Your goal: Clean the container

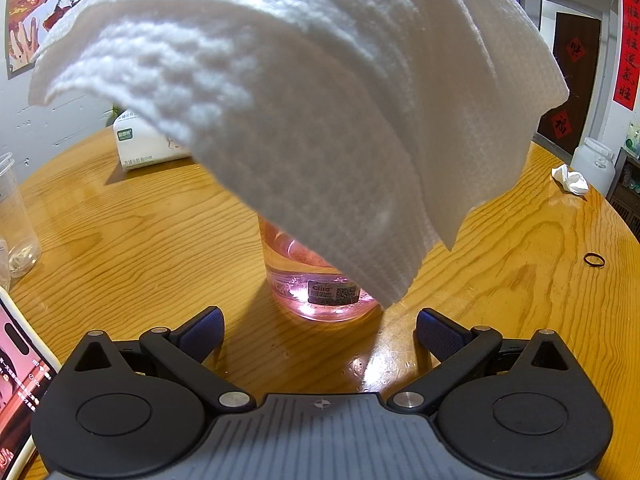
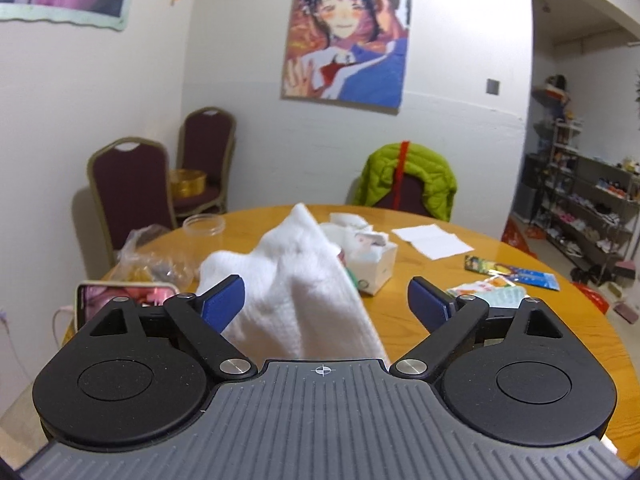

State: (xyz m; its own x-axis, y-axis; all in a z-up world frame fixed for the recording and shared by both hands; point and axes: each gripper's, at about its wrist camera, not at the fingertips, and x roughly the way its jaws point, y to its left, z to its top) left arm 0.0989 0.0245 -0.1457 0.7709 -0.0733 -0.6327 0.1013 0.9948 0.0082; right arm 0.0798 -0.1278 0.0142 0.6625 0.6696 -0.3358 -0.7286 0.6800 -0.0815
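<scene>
Start on the left side: the left gripper (image 1: 319, 330) has its two blue pads spread wide apart, and it holds nothing. Straight ahead of it, very near and just past the gap between the pads, stands the clear pink plastic container (image 1: 320, 284) on the round yellow wooden table (image 1: 132, 236). The container stands upright, so its long way runs up and down. Its top is hidden by a big white bumpy paper towel (image 1: 304, 92) that hangs above and in front of the left gripper and droops over the container. It is hard to tell if the towel touches the container. Far off to the left of this gripper is a clear plastic cup (image 1: 16, 220), and ahead to the left is a white tissue pack (image 1: 144, 144). Now the right side: the right gripper (image 2: 325, 303) also has its pads spread wide. The same white towel (image 2: 296, 280) lies between its pads and runs back under its body, but the pads do not pinch it, and what is holding it up cannot be seen. The container does not show in this view. So the left gripper is the one lined up with the container. It probably only needs to go forward and close on it, so the towel can wipe it.
</scene>
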